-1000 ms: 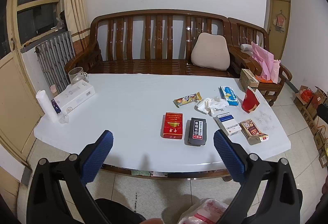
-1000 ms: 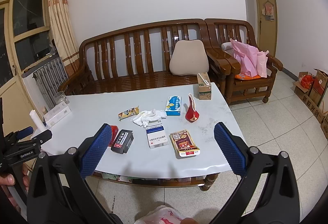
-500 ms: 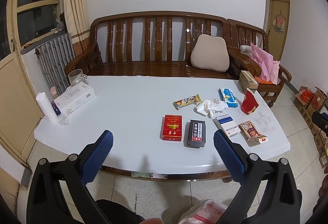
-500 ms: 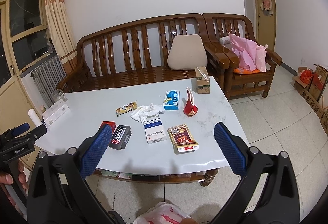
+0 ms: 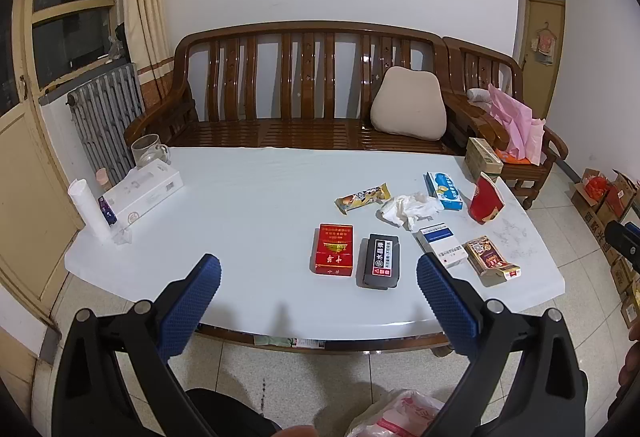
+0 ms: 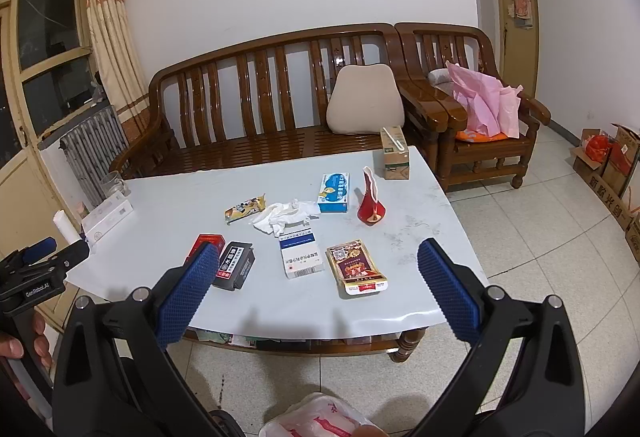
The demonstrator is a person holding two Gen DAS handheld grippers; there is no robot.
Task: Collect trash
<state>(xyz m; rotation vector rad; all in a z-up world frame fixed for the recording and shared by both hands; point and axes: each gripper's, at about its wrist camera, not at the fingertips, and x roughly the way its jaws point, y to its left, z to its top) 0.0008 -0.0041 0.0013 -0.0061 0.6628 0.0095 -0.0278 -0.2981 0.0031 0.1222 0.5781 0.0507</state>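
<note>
Both claws are held in front of the near edge of the counter (image 5: pixel 240 205), a low piece with a smooth, glossy white top on a dark wooden frame.

Left claw (image 5: pixel 318 289): jaws spread wide apart, holding nothing. Each finger carries a blue pad with a fine knurled texture on a black jointed arm.

Right claw (image 6: pixel 318 287): jaws likewise spread wide, empty, with the same blue textured pads.

Trash on the counter, all on its right half:
- Red rectangular carton (image 5: pixel 333 255), lying flat.
- Black rectangular carton (image 5: pixel 381 266), flat, just beside the red one.
- White-and-blue flat box (image 6: pixel 301 254), near the black carton.
- Glossy brown-and-gold foil packet (image 6: pixel 356 271), slightly crumpled, beside the white-and-blue box.
- Crumpled white tissue (image 6: pixel 285 215), soft and irregular.
- Yellow snack-bar wrapper (image 5: pixel 362 197), elongated, near the tissue.
- Blue-and-white box (image 6: pixel 334 192), flat.
- Red paper cup (image 6: pixel 371 203), squashed, standing upright.
- Tan carton (image 6: pixel 394 153), upright at the far right corner.

A thin white plastic bag (image 6: pixel 320 419) with red print sits at the bottom edge of both views, below the claws.

A slatted wooden bench (image 5: pixel 304 93) stands behind the counter.
</note>
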